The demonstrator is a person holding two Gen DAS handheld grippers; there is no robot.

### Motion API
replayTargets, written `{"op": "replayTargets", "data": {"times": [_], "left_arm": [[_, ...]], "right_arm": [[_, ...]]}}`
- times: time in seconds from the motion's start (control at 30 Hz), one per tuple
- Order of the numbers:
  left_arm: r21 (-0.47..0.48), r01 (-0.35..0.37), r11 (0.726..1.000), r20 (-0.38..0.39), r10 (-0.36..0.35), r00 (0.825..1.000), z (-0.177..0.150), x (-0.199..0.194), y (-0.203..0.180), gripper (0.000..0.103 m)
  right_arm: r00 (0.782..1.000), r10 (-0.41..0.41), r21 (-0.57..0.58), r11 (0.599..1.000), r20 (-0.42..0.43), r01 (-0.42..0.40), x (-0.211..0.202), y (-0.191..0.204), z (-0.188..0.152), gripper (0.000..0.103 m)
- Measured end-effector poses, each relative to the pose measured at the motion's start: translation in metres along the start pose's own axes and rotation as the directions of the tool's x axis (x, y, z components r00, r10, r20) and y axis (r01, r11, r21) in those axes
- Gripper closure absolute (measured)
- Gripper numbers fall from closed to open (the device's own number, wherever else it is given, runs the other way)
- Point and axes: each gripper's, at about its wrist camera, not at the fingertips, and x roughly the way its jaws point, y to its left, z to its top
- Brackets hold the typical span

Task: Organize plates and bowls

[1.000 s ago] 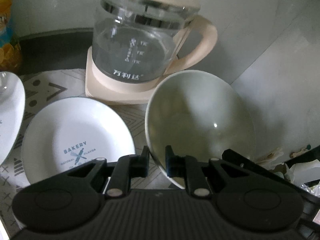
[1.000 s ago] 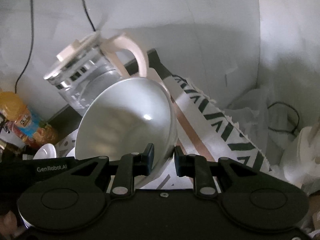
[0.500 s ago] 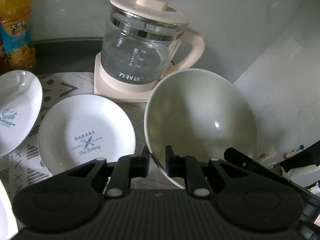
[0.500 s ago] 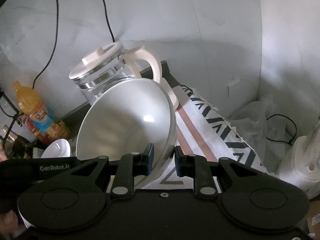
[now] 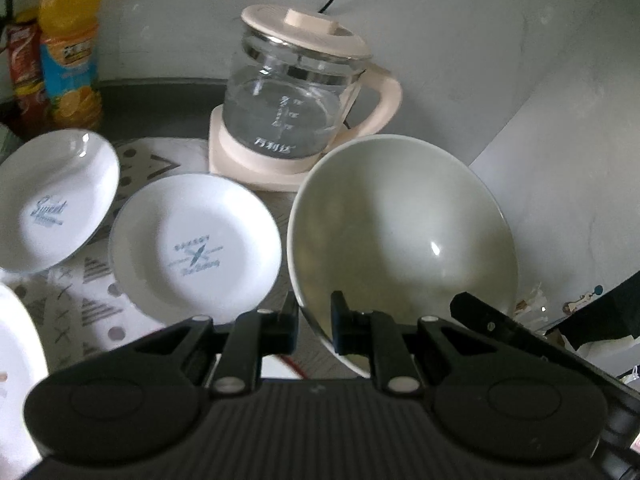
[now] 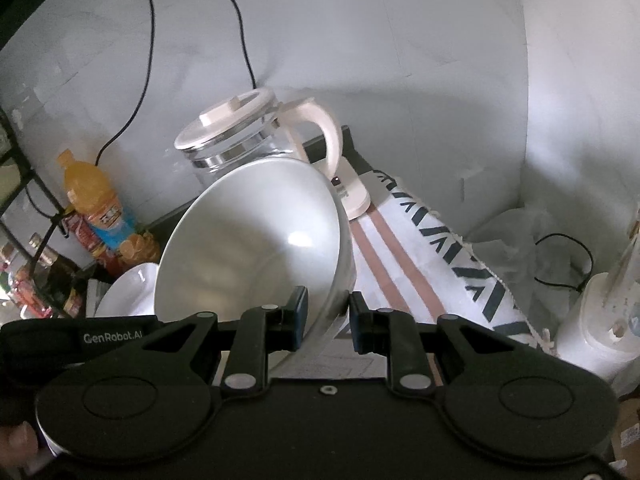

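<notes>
My left gripper [image 5: 314,322] is shut on the near rim of a pale grey-green bowl [image 5: 400,240], held tilted above the table. My right gripper [image 6: 326,318] is shut on the rim of a white bowl [image 6: 256,252], also held tilted in the air. In the left wrist view a white "Bakery" plate [image 5: 196,248] lies on the patterned cloth left of the bowl, and a white "Sweet" plate [image 5: 52,204] lies further left. Another white dish edge [image 5: 16,360] shows at the lower left. A white plate [image 6: 128,292] shows behind the white bowl in the right wrist view.
A glass kettle with cream lid and base [image 5: 296,108] stands at the back; it also shows in the right wrist view [image 6: 248,144]. An orange juice bottle [image 5: 70,52] stands at the back left by the wall. A striped cloth [image 6: 432,264] covers the table's right part. A white appliance [image 6: 604,328] stands at the right.
Both grippers have drawn back and up with their bowls. The kettle looks smaller and further off, and the "Sweet" plate and the juice bottle have come into the left view.
</notes>
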Motion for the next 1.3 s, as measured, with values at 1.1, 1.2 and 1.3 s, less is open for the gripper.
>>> {"op": "replayTargets", "data": {"times": [1.1,1.2,1.3], "left_arm": [[-0.123,-0.137,0.983,-0.013,0.136,0.991,-0.059,-0.07,0.063,0.088],[-0.123,-0.145,0.982,-0.028,0.143,0.989,-0.064,-0.071,0.066,0.088],[-0.131,-0.147,0.98,-0.047,0.142,0.989,-0.07,-0.07,0.07,0.087]], "right_arm": [[0.983,0.134,-0.135,0.979,-0.128,-0.151,-0.019,0.066,-0.056,0.08],[0.979,0.137,-0.14,0.977,-0.15,-0.158,-0.019,0.067,-0.062,0.08],[0.974,0.138,-0.137,0.977,-0.178,-0.164,-0.016,0.066,-0.068,0.08]]}}
